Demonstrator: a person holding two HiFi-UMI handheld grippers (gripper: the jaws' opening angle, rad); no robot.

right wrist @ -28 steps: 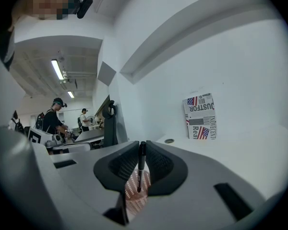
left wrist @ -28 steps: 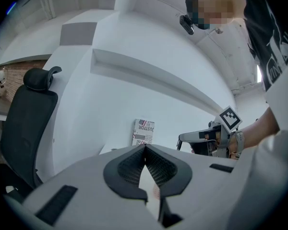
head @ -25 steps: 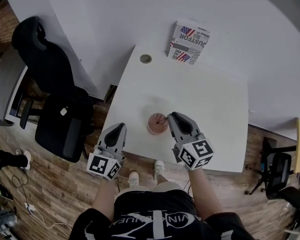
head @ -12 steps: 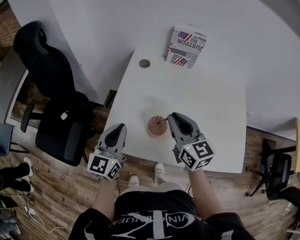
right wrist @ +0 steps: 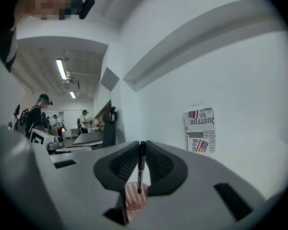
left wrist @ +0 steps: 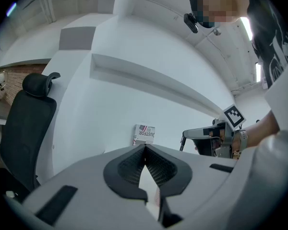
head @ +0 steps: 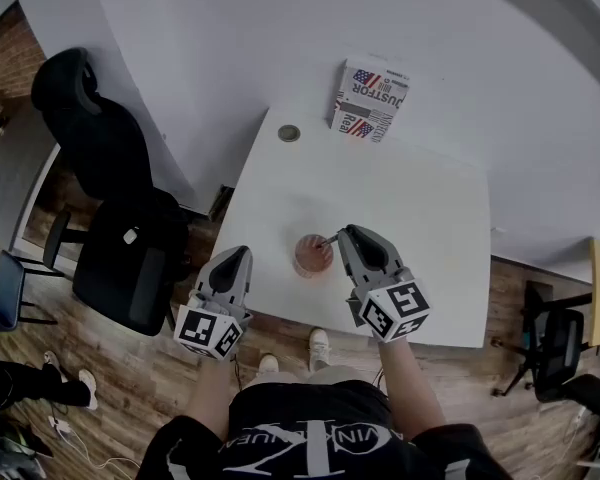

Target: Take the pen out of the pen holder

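A pink mesh pen holder [head: 313, 255] stands near the front edge of the white table [head: 410, 198]. My right gripper [head: 342, 234] is just right of it, shut on a thin black pen [head: 330, 239]. In the right gripper view the pen [right wrist: 141, 169] hangs upright between the pads, its lower tip over the holder's mouth [right wrist: 133, 199]. My left gripper [head: 242, 252] hovers at the table's front left corner, left of the holder, holding nothing. Its jaws [left wrist: 145, 148] meet at the tips. From there I see the right gripper [left wrist: 206, 134] with the pen [left wrist: 182, 143].
A printed box [head: 370, 98] leans against the wall at the table's far edge. A small round cap [head: 289, 133] sits at the far left corner. A black office chair [head: 110, 198] stands left of the table. People stand far off in the room [right wrist: 38, 114].
The right gripper has lifted a little with the pen, drawing it up from the holder. The left gripper has stayed put. The head view has shifted slightly.
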